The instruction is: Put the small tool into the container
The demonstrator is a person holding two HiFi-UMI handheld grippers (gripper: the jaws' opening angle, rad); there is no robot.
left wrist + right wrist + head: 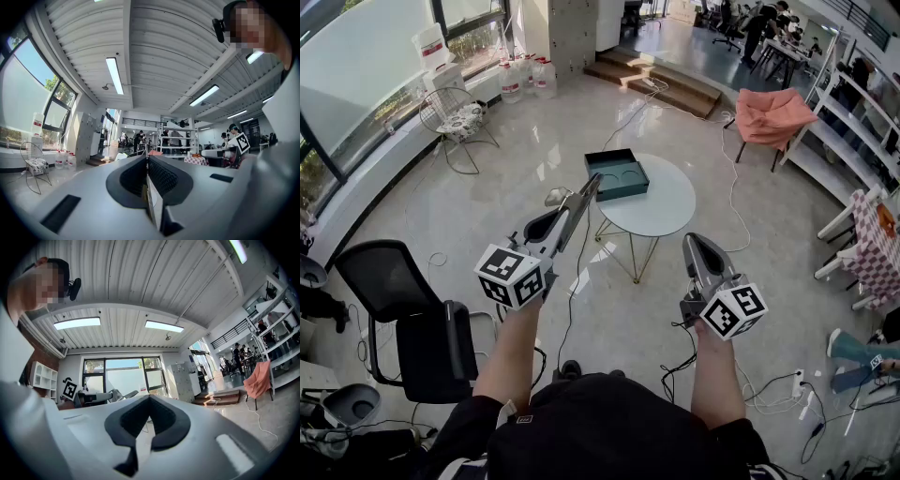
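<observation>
The teal open container (617, 174) sits on the far left part of a round white table (661, 202). I cannot make out a small tool anywhere. My left gripper (592, 184) is held up over the floor, its long jaws pointing toward the container's near left corner. In the left gripper view the left gripper (147, 157) has its jaws pressed together, with no clear object between them. My right gripper (692, 240) is raised to the right of the table's near edge. Seen in its own view, the right gripper (150, 397) has its tips meeting and holds nothing. Neither gripper view shows the table.
A black office chair (403, 319) stands at my near left and a wire chair (455, 117) by the windows. A pink chair (773, 112) and white shelving (853, 122) are at the right. Cables (731, 187) trail over the glossy floor. Water jugs (525, 75) stand beside the steps (656, 84).
</observation>
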